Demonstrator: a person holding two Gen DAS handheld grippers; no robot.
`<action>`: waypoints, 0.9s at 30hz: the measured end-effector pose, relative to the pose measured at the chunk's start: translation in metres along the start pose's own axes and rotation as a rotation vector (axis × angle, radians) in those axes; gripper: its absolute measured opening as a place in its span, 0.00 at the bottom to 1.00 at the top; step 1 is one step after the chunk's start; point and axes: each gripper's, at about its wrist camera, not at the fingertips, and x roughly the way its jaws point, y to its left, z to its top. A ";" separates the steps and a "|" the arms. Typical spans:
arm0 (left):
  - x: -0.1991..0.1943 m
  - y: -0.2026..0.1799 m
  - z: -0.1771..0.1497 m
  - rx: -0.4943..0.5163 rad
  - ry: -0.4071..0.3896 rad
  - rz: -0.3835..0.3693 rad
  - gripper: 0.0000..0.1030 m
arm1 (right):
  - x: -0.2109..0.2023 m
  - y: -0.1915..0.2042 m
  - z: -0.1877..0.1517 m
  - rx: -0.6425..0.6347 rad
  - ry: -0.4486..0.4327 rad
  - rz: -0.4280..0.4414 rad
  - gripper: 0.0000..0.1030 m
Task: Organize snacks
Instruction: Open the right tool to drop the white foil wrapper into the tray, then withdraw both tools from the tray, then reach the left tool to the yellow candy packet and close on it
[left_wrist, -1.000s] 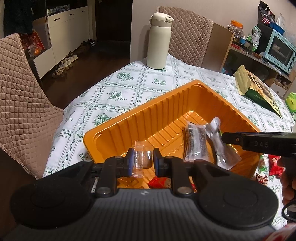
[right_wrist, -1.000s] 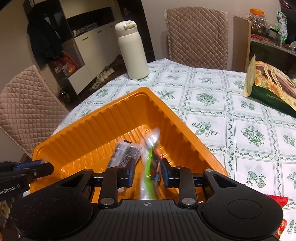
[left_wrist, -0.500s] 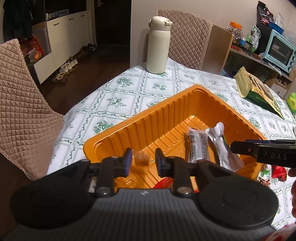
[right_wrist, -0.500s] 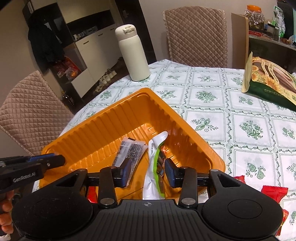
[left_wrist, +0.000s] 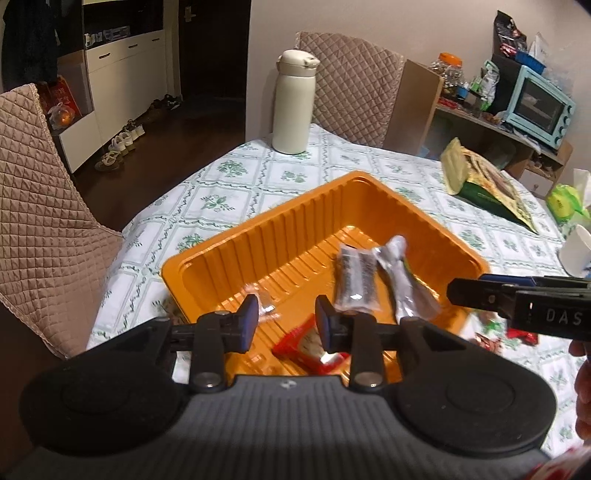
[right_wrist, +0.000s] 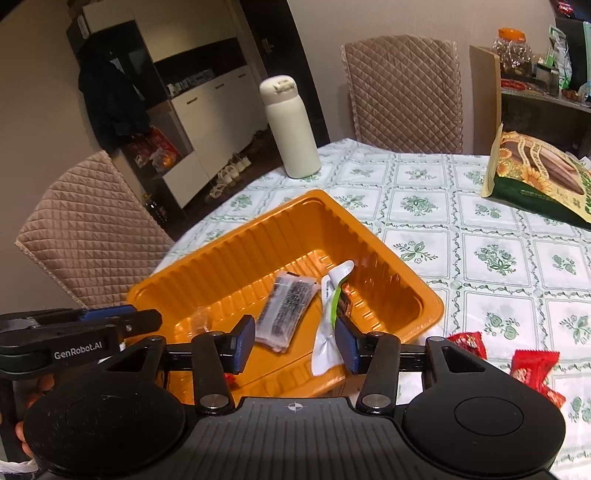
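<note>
The orange ribbed tray (left_wrist: 258, 236) (right_wrist: 240, 254) sits on the patterned tablecloth. On its floor lie a small clear packet (left_wrist: 260, 301), a dark seed bar (left_wrist: 356, 277) (right_wrist: 288, 306), a white-and-green packet (left_wrist: 402, 284) (right_wrist: 330, 306) and a red packet (left_wrist: 308, 345). My left gripper (left_wrist: 284, 321) hovers over the tray's near end with its jaws opening and nothing between them. My right gripper (right_wrist: 295, 341) hangs above the near rim, its jaws also opening. The white-and-green packet lies just beyond its right finger, not pinched.
Red candies (right_wrist: 532, 369) lie on the cloth right of the tray. Farther back stand a white bottle (left_wrist: 291, 103) and a sunflower-seed bag (left_wrist: 484, 184) (right_wrist: 539, 184). A white cup (left_wrist: 576, 251) is at the right edge. Quilted chairs (left_wrist: 44, 206) flank the table.
The left gripper let go of the clear packet and the right let go of the white-and-green packet. Both now rest in the tray. Both grippers pulled back and up, jaws wider.
</note>
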 end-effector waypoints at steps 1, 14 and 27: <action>-0.004 -0.003 -0.002 0.001 -0.002 -0.003 0.29 | -0.005 0.001 -0.002 0.002 -0.004 0.003 0.49; -0.058 -0.040 -0.040 0.020 -0.006 -0.037 0.29 | -0.081 -0.003 -0.039 0.036 -0.055 0.011 0.53; -0.087 -0.087 -0.089 0.081 0.043 -0.101 0.29 | -0.145 -0.029 -0.093 0.089 -0.047 -0.042 0.54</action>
